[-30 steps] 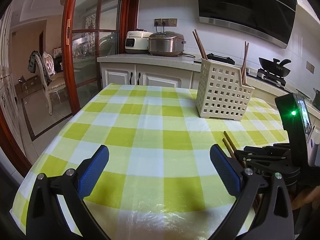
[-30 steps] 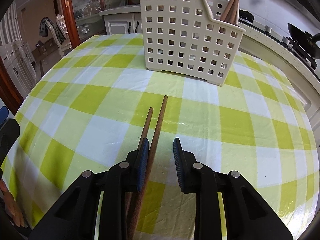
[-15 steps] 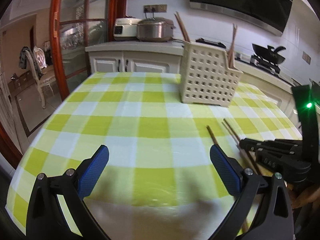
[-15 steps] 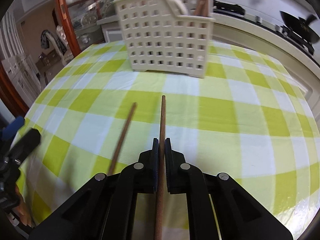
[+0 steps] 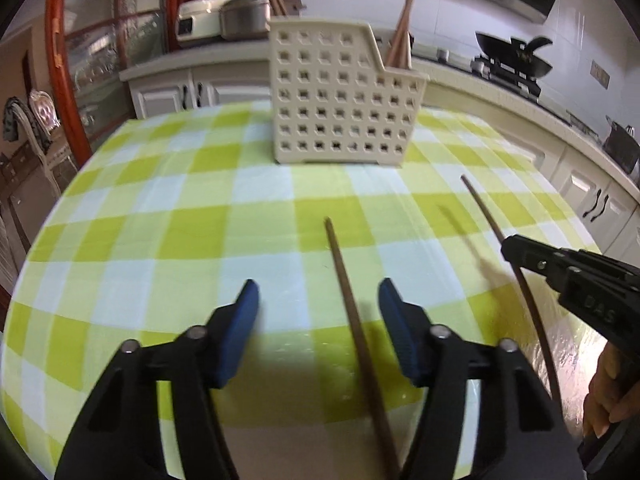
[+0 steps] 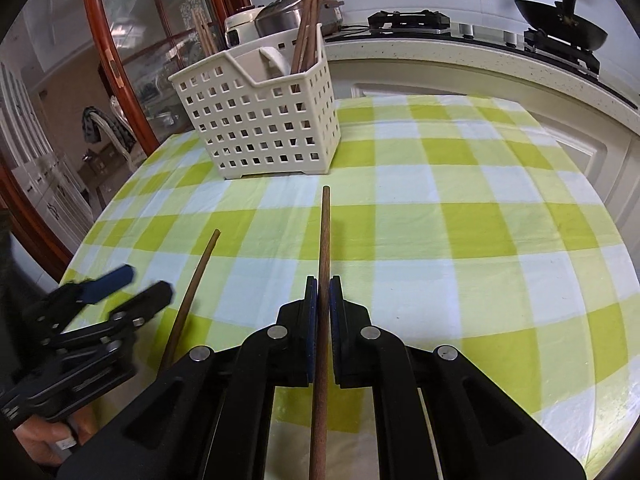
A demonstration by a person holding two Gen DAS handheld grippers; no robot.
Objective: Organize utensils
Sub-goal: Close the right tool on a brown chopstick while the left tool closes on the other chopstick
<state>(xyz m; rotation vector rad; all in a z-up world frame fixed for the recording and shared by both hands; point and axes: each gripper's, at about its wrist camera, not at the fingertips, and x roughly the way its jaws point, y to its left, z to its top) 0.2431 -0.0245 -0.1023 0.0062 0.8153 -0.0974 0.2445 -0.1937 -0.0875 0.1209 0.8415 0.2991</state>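
My right gripper [image 6: 323, 282] is shut on a brown chopstick [image 6: 324, 236] and holds it above the checked table, pointing toward the white perforated utensil basket [image 6: 264, 128]. A second chopstick [image 5: 352, 312] lies on the cloth between the blue pads of my left gripper [image 5: 318, 300], which is open, straddling it nearer its right pad. That chopstick also shows in the right wrist view [image 6: 192, 288], beside the left gripper [image 6: 132, 286]. The held chopstick [image 5: 496, 236] and right gripper [image 5: 508, 246] show at right in the left wrist view. The basket [image 5: 340, 112] holds several chopsticks [image 5: 400, 36].
The table has a yellow-green checked cloth [image 5: 160, 232]. A kitchen counter [image 6: 460, 56] runs behind with rice cookers [image 5: 224, 20] and a wok on a stove [image 5: 516, 56]. A red-framed glass door [image 5: 60, 60] stands at the left.
My right gripper has lifted its chopstick off the cloth and turned toward the basket. My left gripper has moved right over the other chopstick and narrowed its opening.
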